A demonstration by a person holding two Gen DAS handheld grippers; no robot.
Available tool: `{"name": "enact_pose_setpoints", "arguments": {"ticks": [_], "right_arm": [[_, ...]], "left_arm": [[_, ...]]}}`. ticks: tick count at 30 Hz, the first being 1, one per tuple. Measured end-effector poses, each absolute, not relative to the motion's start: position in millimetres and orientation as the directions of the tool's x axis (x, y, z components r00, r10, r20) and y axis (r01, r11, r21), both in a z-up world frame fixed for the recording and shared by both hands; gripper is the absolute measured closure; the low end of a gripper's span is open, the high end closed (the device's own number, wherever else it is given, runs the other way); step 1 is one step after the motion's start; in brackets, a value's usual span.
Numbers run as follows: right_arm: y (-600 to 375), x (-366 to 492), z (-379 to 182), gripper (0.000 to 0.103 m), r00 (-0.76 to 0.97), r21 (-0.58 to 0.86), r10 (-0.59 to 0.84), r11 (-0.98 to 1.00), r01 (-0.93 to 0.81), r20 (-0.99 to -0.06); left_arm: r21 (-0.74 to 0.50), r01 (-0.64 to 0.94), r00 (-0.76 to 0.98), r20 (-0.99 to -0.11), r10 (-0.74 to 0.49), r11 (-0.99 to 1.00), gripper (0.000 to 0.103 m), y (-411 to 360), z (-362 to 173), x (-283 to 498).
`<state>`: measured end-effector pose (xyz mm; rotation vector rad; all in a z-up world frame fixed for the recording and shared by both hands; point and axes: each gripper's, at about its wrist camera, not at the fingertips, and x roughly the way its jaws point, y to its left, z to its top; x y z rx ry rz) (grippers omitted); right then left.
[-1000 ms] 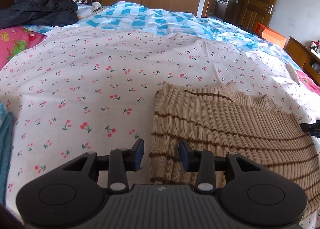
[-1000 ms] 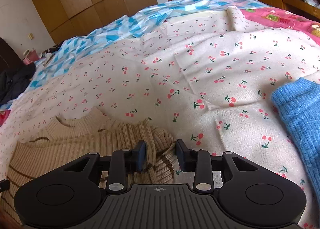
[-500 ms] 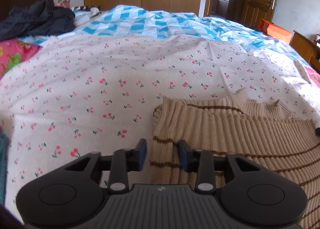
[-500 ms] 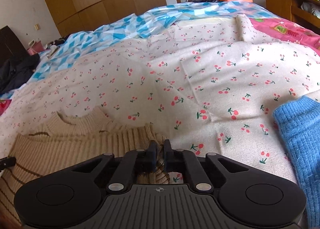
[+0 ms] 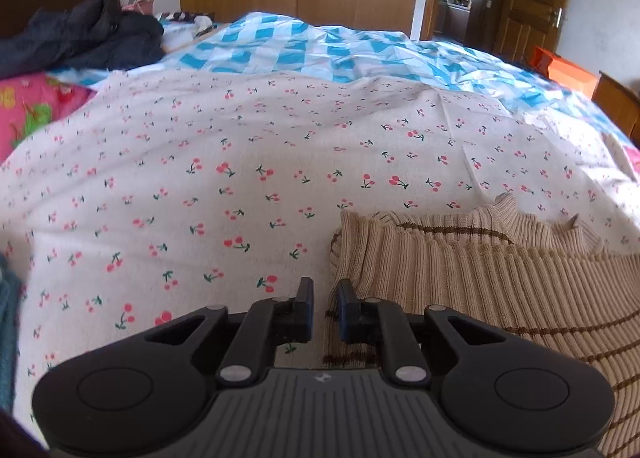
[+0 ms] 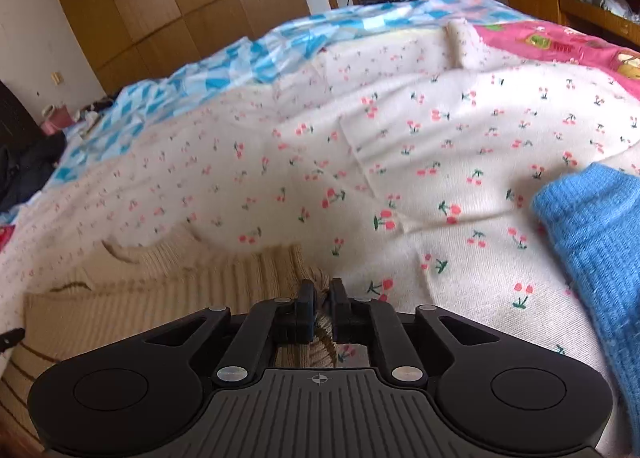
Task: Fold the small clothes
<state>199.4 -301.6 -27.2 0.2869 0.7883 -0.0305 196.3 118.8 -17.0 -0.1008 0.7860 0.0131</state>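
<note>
The beige striped sweater [image 5: 500,298] lies flat on the cherry-print bedsheet [image 5: 200,198], at 4 o'clock in the left view. The right gripper [image 6: 321,304] pinches its corner, jaws easing apart, so the knit may slip. The left gripper [image 5: 323,308] is closing astride the edge and might catch sheet too.

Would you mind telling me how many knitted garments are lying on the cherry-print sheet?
3: a beige ribbed sweater with brown stripes under both grippers, a bright blue knit at the right edge, and a teal knit at the far left edge. Others may lie out of frame.
</note>
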Motion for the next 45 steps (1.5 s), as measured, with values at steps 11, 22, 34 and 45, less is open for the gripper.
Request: {"name": "enact_pose_setpoints", "arguments": {"ticks": [11,22,34,45], "right_arm": [[-286.6,206.8,-22.5,0.075,0.712,0.194,0.082,0.978,0.078,-0.697],[-283.8,206.4,-22.4,0.074,0.710,0.239,0.153,0.971,0.021,-0.688],[-293.6,196.0,2.0,0.097,0.764,0.261,0.150,0.965,0.026,-0.627],[-303.8,208.6,-24.9,0.098,0.760,0.250,0.054,0.957,0.145,-0.648]], "left_arm": [[-0.084,-0.037,0.718,-0.695,-0.032,0.996,0.055,123.4,-10.4,188.9],[-0.061,0.010,0.725,-0.687,-0.049,0.998,0.051,113.6,-9.1,202.7],[-0.043,0.029,0.748,-0.662,-0.051,0.999,0.089,109.9,5.4,202.8],[-0.051,-0.024,0.753,-0.658,-0.016,0.998,0.090,115.1,-6.6,220.1]]}}
